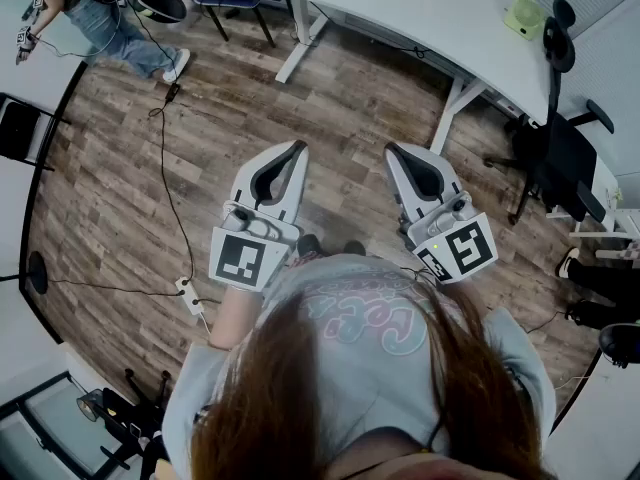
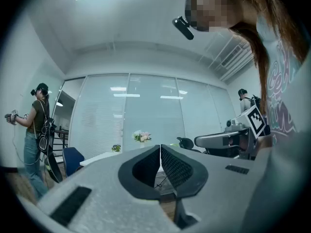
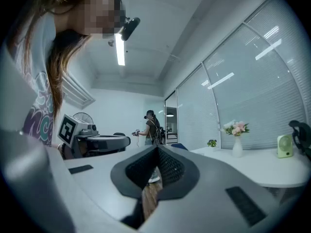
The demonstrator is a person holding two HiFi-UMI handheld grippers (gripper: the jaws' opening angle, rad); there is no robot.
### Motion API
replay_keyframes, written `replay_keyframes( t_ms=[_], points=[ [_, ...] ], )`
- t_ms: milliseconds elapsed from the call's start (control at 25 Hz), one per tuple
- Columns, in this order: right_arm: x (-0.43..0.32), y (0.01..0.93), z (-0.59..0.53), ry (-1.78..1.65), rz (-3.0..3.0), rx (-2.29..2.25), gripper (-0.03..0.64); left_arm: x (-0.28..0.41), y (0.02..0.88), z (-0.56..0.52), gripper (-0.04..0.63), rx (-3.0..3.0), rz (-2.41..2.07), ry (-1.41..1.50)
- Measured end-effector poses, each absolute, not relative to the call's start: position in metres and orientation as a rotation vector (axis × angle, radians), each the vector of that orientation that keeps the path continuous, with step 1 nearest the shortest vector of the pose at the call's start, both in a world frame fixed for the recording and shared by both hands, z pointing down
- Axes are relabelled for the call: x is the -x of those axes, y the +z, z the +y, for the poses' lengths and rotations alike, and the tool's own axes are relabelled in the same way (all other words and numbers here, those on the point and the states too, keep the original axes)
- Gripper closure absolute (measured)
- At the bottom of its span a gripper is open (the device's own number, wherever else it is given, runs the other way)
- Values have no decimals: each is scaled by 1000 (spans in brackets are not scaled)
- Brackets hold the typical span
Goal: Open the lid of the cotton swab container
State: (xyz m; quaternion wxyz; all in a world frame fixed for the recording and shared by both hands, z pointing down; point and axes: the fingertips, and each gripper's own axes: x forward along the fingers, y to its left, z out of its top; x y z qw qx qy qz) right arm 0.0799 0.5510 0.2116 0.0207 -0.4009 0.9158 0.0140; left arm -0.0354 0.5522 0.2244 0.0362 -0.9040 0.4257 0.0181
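We cannot find the cotton swab container in any of the three views. The left gripper [image 1: 297, 149] and the right gripper [image 1: 392, 150] are held level, side by side, over the wooden floor [image 1: 250, 98]. Each has its jaws pressed together on nothing, and each gripper's own view shows its ribbed pads meeting at the tip.

Ahead of both tips stands a white desk [image 1: 400, 8], its far part cut off by the top edge of the head view. On it, ahead and to the right of the right gripper, sit a small green fan [image 3: 284, 146] and a vase of flowers [image 3: 237, 141].

Another person [image 2: 36, 125] stands well off to the left of the left gripper and is cropped at the corner of the head view.

Long hair [image 1: 260, 398] covers part of the pastel lettering on the wearer's shirt [image 1: 370, 318], and we cannot read it. The marker cubes [image 1: 243, 260] bear black-and-white square patterns, not letters.
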Motion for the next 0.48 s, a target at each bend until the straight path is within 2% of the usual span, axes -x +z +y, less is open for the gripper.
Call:
replay_keyframes(
  t_ms=[480],
  points=[
    [-94,220,546,38,2854,1256,612,13,210,536,584,2786,1290,71]
  ],
)
